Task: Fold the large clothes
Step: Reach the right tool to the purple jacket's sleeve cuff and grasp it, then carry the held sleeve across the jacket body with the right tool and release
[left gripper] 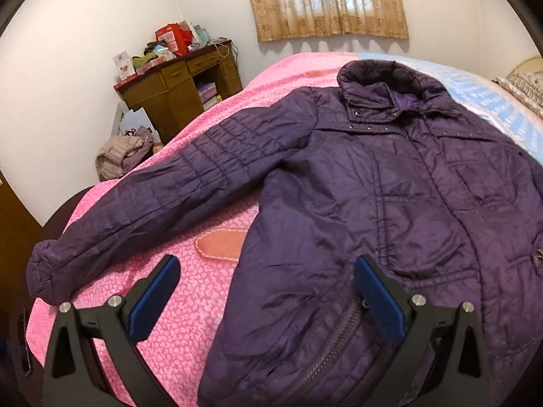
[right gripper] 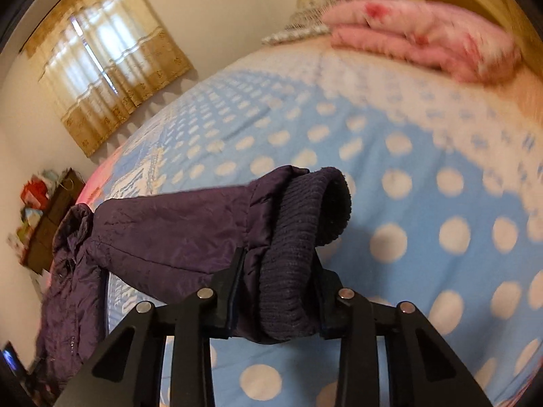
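Observation:
A dark purple quilted jacket [left gripper: 373,186] lies front up on the bed, collar away from me, its left sleeve [left gripper: 135,203] stretched out over the pink cover. My left gripper [left gripper: 266,271] is open and empty, hovering over the jacket's lower hem near the zipper [left gripper: 332,349]. My right gripper [right gripper: 278,271] is shut on the jacket's other sleeve [right gripper: 190,230] at the ribbed knit cuff [right gripper: 298,237] and holds it lifted above the blue dotted sheet. The jacket body [right gripper: 74,291] hangs away to the left in the right wrist view.
The bed has a pink cover [left gripper: 176,322] and a blue white-dotted sheet [right gripper: 424,203]. Folded pink bedding [right gripper: 424,37] lies at the headboard. A cluttered wooden desk [left gripper: 183,84] stands against the wall, with a pile of clothes [left gripper: 122,159] on the floor. A curtained window [left gripper: 325,0] is behind.

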